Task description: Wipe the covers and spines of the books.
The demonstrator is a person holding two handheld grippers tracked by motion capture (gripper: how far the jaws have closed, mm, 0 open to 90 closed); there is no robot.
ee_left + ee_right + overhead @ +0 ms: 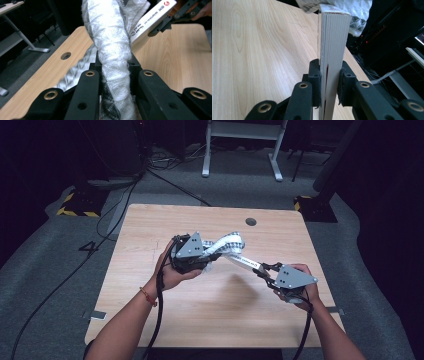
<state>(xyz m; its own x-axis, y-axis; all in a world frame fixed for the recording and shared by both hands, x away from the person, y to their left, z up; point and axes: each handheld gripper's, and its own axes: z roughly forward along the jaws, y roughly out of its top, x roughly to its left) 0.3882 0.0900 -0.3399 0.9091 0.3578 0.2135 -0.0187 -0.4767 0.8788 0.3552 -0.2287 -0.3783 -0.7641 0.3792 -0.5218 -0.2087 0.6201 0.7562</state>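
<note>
Cloth (112, 57) hides most of what I want to see: in the left gripper view the bunched white towel runs up between my jaws and blocks the far end of the box (150, 21), so I cannot tell how much of the box it covers. In the high view the towel (227, 245) is a small pale bundle and its pattern is hard to make out.

My left gripper (200, 257) is pinching the towel, jaws pressed in on the fabric. My right gripper (265, 270) is pinching the box (245, 262), a slim white one with printed lettering, clamped edge-on between the pads in the right gripper view (334, 50); its top end disappears under the cloth there.

Both things hang in the air over the middle of the table (165, 220), the box stretched between the two grippers, the towel draped over its far end.

Bare wood lies all around them. The round cable hole (251, 222) sits near the far edge, well apart from the grippers. My right hand (302, 287) is close to the table's right edge; the left hand (172, 272) has open table to its left.
</note>
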